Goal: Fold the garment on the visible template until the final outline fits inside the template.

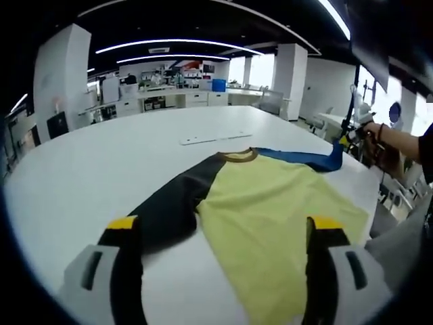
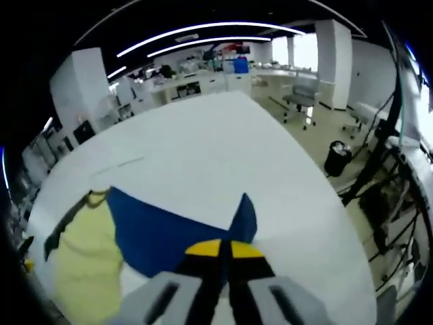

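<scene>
Spreading wide in the left gripper view, the left gripper (image 1: pixel 223 233) stands released with its 2 jaws apart above the garment (image 1: pixel 260 223), which lies flat on the white table (image 1: pixel 101 162). Beyond it, the right gripper (image 2: pixel 224 249) is clenched on the garment's blue sleeve (image 2: pixel 169 233), lifting its tip off the table. Farther back sit desks (image 1: pixel 169 95).

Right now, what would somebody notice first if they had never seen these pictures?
The yellow T-shirt with one black sleeve lies spread on the big white table. Its blue sleeve is stretched out sideways, pinched at the tip by the right gripper. The left gripper hangs open over the shirt's lower part.
</scene>
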Available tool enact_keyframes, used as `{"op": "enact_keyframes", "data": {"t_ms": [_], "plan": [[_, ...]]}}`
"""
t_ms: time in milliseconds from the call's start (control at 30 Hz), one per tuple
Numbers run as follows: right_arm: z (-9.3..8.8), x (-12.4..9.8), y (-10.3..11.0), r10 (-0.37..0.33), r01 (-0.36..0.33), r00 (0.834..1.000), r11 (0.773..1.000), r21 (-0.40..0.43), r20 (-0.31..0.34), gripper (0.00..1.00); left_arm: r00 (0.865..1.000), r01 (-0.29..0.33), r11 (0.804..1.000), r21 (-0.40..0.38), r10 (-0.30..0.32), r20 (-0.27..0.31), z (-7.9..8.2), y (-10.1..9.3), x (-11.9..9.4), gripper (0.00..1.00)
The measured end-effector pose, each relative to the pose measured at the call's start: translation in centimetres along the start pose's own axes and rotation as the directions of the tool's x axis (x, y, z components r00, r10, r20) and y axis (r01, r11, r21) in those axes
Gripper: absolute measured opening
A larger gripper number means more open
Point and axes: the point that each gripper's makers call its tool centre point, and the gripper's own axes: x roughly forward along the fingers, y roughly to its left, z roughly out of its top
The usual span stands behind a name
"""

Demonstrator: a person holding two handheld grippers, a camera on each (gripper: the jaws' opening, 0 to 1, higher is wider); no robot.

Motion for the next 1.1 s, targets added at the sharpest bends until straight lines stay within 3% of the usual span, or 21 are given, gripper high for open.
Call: {"op": "enact_keyframes", "data": {"t_ms": [133,567,1100], "plan": [[0.4,0.2,1.3,0.025,-0.025,1.0,0.999,-0.043,-0.008,0.0,1.0,0.009,1.0,0.001,-0.009,0.005,0.2,0.0,-0.3,0.99],[2.9,0.8,7.2,0.111,-0.11,0.994,0.992,-0.057,0.012,0.0,1.0,0.017,1.0,0.0,-0.017,0.017,0.5,-0.3,-0.8,0.99],[4.5,2.2,15.2,0.233,-0.233,0.972,0.967,-0.103,-0.011,0.0,1.0,0.01,1.0,-0.007,-0.01,0.017,0.3,-0.3,-1.2,0.99]]}}
